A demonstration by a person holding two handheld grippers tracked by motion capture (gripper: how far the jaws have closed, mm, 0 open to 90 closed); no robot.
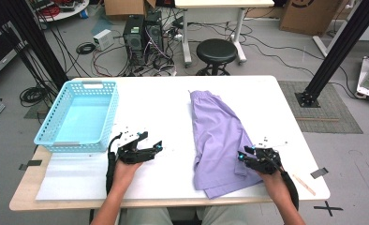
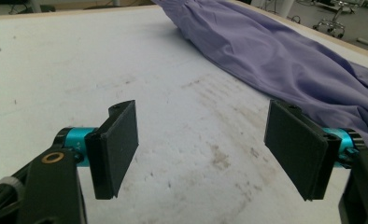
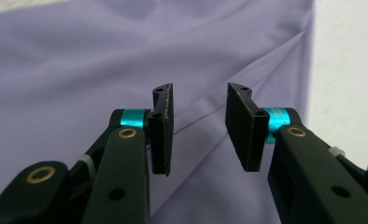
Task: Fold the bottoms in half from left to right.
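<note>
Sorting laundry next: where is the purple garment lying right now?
In the high view, the purple garment lies on the table's right half, right of the blue basket, its near edge under the right gripper.

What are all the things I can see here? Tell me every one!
purple cloth: one, lilac, lying crumpled on the table's right half
basket: one, light blue, on the table's left side
table: one, white top
stool: one, black, on the floor behind the table
computer towers: two, dark, on the floor among cables
left gripper: one, black, jaws open above bare table
right gripper: one, black, jaws open over the purple cloth
</note>
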